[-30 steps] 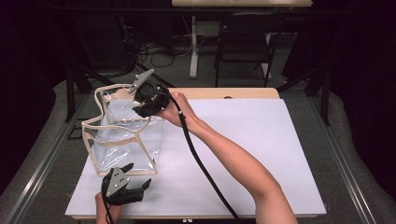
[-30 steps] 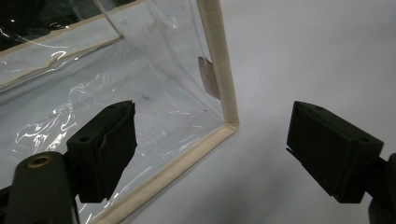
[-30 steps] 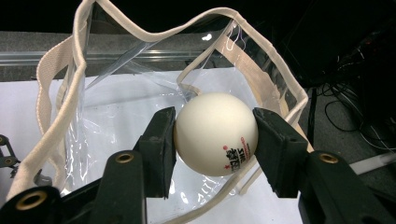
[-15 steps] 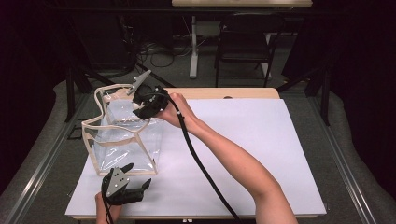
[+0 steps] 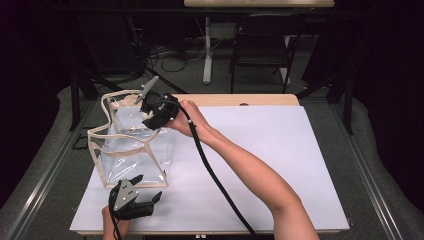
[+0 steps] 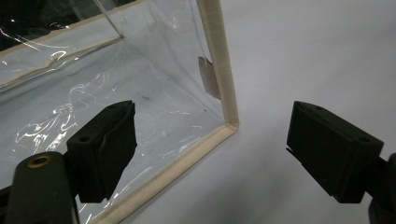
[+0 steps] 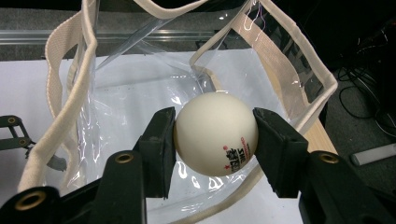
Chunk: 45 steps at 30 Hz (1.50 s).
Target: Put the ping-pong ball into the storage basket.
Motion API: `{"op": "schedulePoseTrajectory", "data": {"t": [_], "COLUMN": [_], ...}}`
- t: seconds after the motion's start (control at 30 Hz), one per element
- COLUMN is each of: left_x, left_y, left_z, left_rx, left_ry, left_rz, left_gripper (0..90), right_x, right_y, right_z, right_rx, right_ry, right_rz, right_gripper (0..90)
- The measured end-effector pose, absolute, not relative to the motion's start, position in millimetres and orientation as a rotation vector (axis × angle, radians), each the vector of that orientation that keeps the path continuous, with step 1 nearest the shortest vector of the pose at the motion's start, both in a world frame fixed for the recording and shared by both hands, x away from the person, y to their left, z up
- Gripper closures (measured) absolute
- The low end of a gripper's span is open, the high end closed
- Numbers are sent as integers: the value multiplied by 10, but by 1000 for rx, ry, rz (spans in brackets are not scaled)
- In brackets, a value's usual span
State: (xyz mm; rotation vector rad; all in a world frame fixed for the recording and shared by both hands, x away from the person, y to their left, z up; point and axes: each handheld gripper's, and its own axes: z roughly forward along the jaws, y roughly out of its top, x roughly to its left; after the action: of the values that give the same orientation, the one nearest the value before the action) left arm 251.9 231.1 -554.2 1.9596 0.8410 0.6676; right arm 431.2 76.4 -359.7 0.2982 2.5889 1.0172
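Right gripper: my right gripper (image 7: 215,140) is clamped on a white ping-pong ball with red and black print (image 7: 215,139), one black jaw on each side of it. From the high view it's (image 5: 156,114) up over the far end of the bag, my hand (image 5: 186,119) wrapped around the back of it.

Ball: pinched between the jaws, hanging just above the bag's open top, not touching the plastic as far as I can tell.

Bag: a clear plastic box-shaped bag with cream fabric trim along its edges (image 5: 131,150), standing upright on the left part of the table with its mouth open. In the right gripper view the trim (image 7: 65,107) loops around the opening and I'm looking straight down into it.

Left gripper: my left gripper (image 5: 134,199) is at the near edge of the table, just in front of the bag. Jaws wide apart, nothing in them. Its own camera has the bag's bottom corner (image 6: 229,123) sitting between the jaws, farther off, not touching either one.

Table: white tabletop (image 5: 280,150), with a strip of wood showing along the far edge.

Cable: the black cable (image 5: 215,175) from my right gripper trails back along my forearm.
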Motion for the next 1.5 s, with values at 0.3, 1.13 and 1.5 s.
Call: {"op": "schedulePoseTrajectory", "data": {"t": [0.3, 1.13, 1.5], "left_x": [2522, 2521, 2514], "left_y": [2310, 2314, 2305], "left_z": [-5544, -5540, -5534], "left_rx": [1960, 1961, 1959], "left_ry": [842, 840, 842], "left_rz": [668, 670, 672], "left_gripper": [159, 159, 159], "right_x": [4318, 4312, 4266], "right_y": [790, 447, 133], "right_z": [-3609, -3494, -3513], "right_rx": [295, 373, 404], "right_ry": [2611, 2561, 2513], "right_rz": [993, 1245, 1287], "right_gripper": [505, 94, 40]}}
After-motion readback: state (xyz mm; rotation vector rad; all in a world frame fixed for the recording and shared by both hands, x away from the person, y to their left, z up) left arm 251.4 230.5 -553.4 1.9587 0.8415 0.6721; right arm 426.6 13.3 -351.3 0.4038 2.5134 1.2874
